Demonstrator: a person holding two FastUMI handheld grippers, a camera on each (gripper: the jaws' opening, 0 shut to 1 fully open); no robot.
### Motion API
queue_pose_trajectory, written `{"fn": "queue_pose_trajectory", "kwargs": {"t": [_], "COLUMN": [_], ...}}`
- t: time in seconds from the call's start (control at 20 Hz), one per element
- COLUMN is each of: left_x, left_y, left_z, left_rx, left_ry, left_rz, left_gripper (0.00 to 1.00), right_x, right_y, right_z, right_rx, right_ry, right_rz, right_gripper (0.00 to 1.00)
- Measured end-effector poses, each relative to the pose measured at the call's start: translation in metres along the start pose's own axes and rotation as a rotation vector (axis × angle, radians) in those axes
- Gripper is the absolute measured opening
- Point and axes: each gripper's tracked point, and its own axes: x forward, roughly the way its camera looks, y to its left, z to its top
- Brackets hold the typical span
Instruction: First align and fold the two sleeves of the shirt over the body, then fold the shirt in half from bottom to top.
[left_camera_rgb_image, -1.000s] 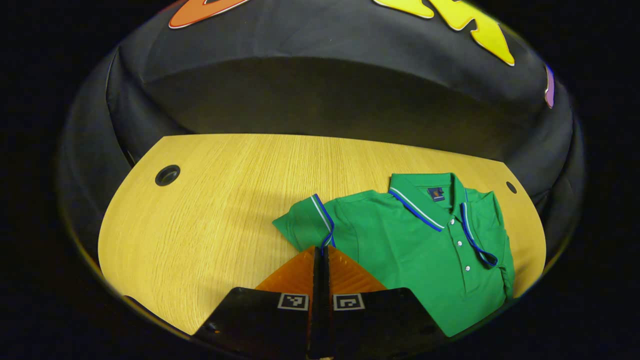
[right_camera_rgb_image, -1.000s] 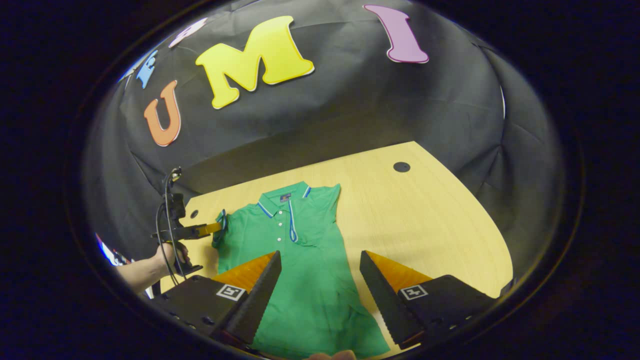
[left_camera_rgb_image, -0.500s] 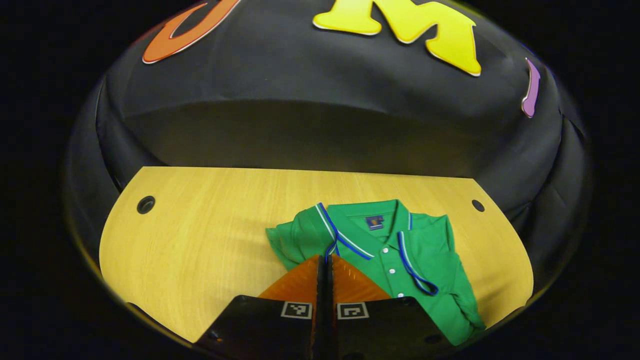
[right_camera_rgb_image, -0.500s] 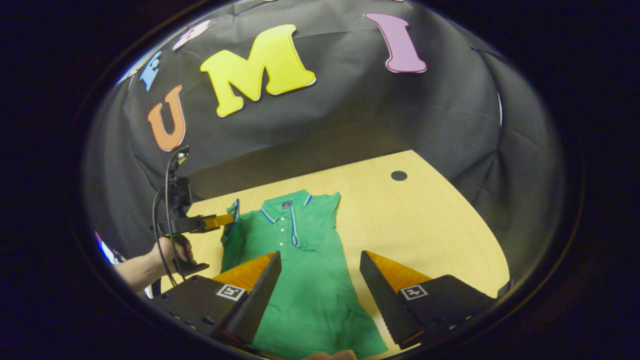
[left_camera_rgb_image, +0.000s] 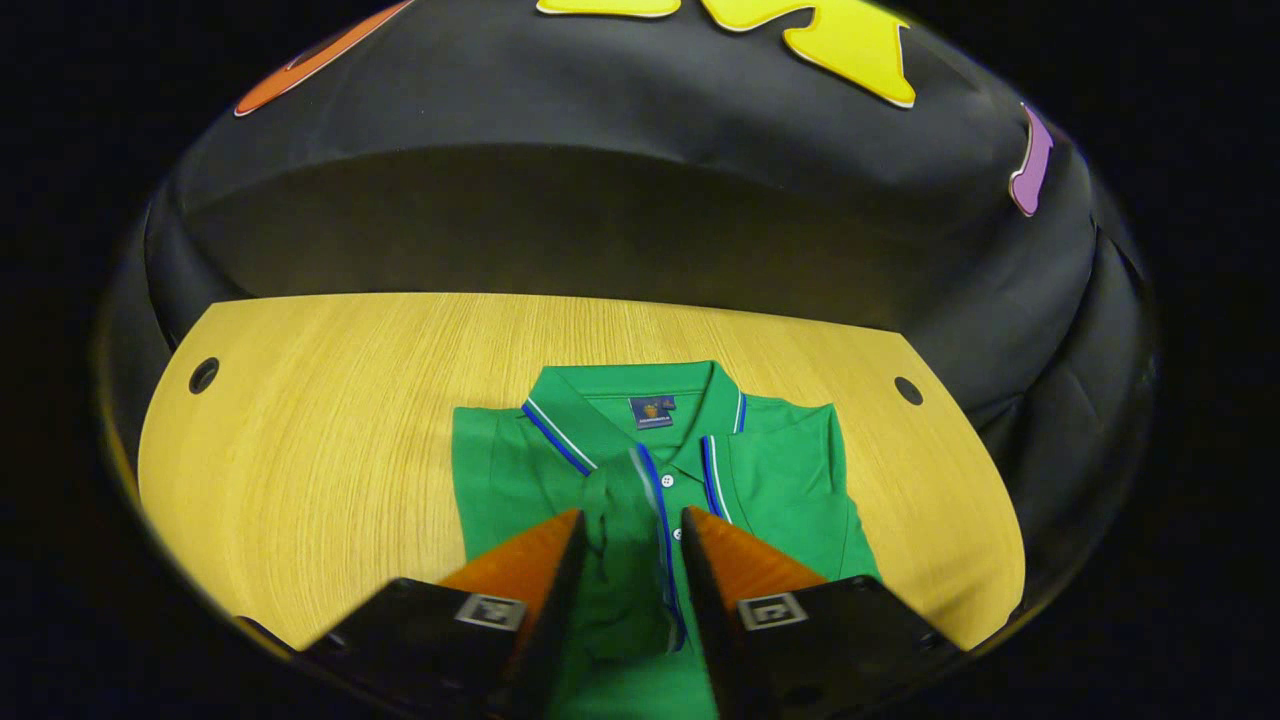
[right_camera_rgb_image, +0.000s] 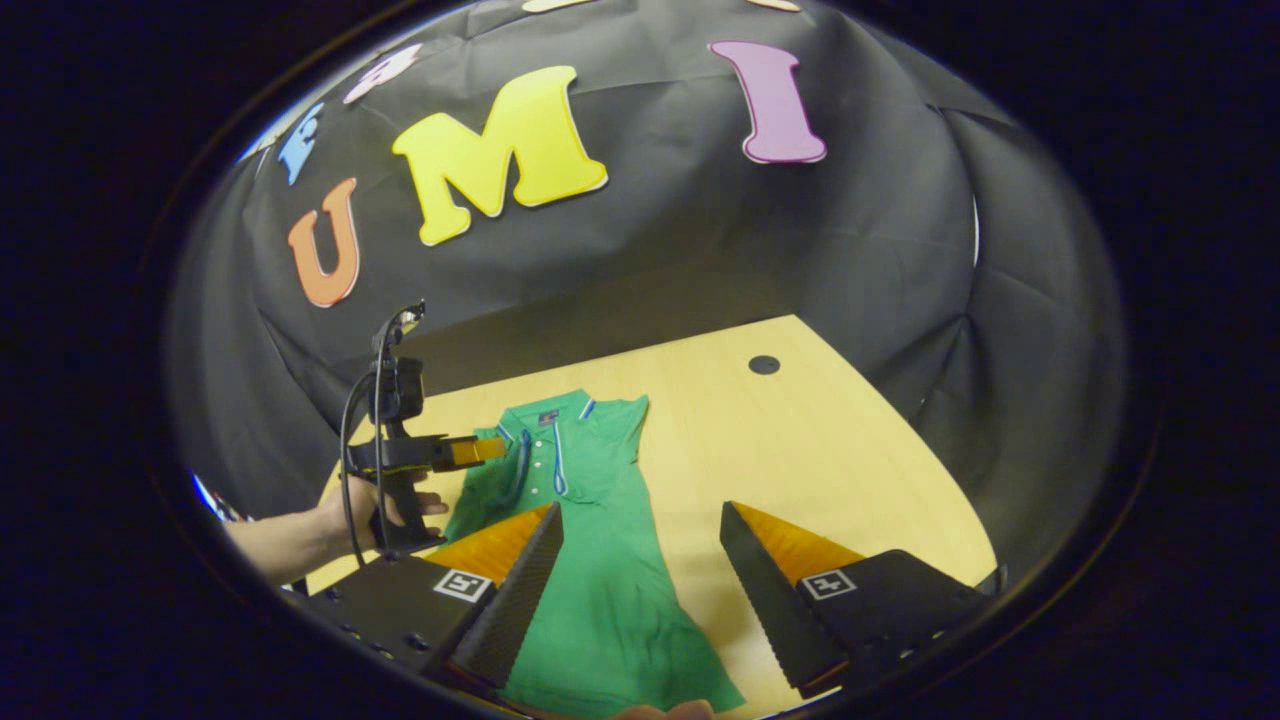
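both grippers (left_camera_rgb_image: 628, 520) (right_camera_rgb_image: 640, 540) with jaws apart

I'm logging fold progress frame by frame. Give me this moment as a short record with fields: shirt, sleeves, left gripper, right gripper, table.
shirt: green polo shirt lying face up on the table, collar toward the booth wall
sleeves: both lie folded over the chest; the sleeve between the left gripper's fingers looks just released
bottom-to-top fold: not yet done; the body lies full length in the right gripper view
left gripper: open, above the shirt's chest
right gripper: open, above the shirt's lower part
table: light wood, with round cable holes
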Motion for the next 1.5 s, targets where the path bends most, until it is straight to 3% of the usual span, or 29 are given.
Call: {"fn": "queue_pose_trajectory", "kwargs": {"t": [0.05, 0.1, 0.5, 0.65, 0.95, 1.15, 1.25, 1.5], "left_x": [-0.005, -0.01, -0.096, -0.146, -0.221, -0.24, -0.25, -0.276], "left_y": [0.001, -0.001, -0.001, 0.007, 0.022, 0.041, 0.048, 0.062], "left_z": [0.002, 0.006, 0.003, -0.03, -0.11, -0.178, -0.217, -0.294], "left_rx": [-0.002, -0.008, 0.001, 0.027, -0.04, -0.009, 0.002, -0.002], "left_ry": [-0.012, -0.03, -0.12, -0.125, -0.091, 0.033, 0.123, 0.3], "left_rz": [0.004, 0.007, 0.031, 0.06, 0.1, 0.077, 0.067, 0.082], "left_gripper": [0.93, 1.0, 1.0, 1.0, 1.0, 1.0, 1.0, 1.0], "right_x": [-0.001, 0.0, -0.006, -0.016, -0.033, -0.035, -0.033, -0.041], "right_y": [0.004, 0.008, 0.037, 0.032, 0.012, -0.009, -0.018, -0.061], "right_z": [0.001, 0.0, -0.001, -0.014, -0.064, -0.118, -0.149, -0.214], "right_rx": [-0.023, -0.043, -0.211, -0.261, -0.316, -0.419, -0.398, -0.356], "right_ry": [-0.005, -0.005, -0.038, -0.026, 0.051, 0.172, 0.256, 0.454], "right_rz": [0.006, 0.013, 0.103, 0.133, 0.128, 0.12, 0.123, 0.045], "right_gripper": [0.96, 0.96, 0.96, 0.96, 0.96, 0.97, 0.97, 0.99]}}
